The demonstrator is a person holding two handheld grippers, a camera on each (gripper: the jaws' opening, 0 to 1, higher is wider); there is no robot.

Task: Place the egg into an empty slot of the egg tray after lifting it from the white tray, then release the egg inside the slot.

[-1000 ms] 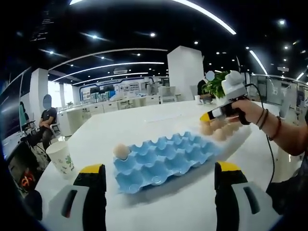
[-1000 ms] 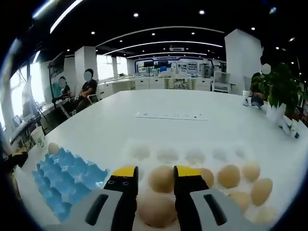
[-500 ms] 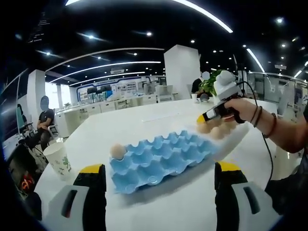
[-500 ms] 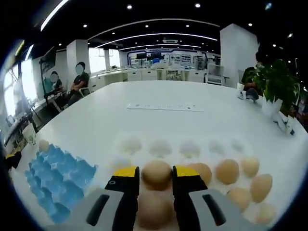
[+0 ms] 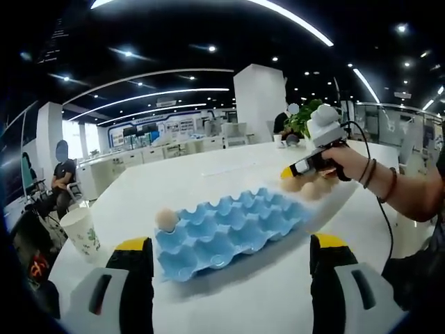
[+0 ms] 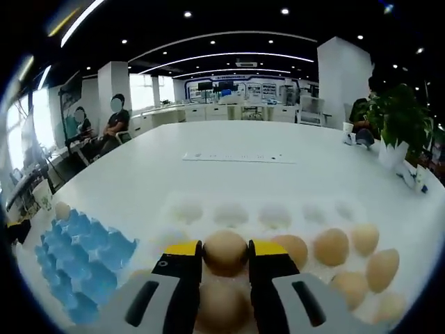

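In the right gripper view the white tray [image 6: 274,212] lies on the white surface [image 6: 229,181], its far row of cups bare and brown eggs sitting in the nearer rows (several toward the right edge, one more partly hidden low between the jaws). The right gripper [image 6: 224,252] has its yellow-tipped jaws pinching the egg [image 6: 224,252] from both sides, just over the white tray. To the left the blue egg tray [image 6: 76,268] rests on the same surface, with a single egg [image 6: 62,210] in a far corner cup and the other visible cups bare. In the left gripper view the left gripper [image 5: 226,245] has its jaws spread wide with nothing between them, the blue egg tray lying beyond them. A paper cup [image 5: 81,231] with a green print (no words legible) stands left of it, and a flat sheet [image 6: 238,158] with unreadable print lies farther across the surface.
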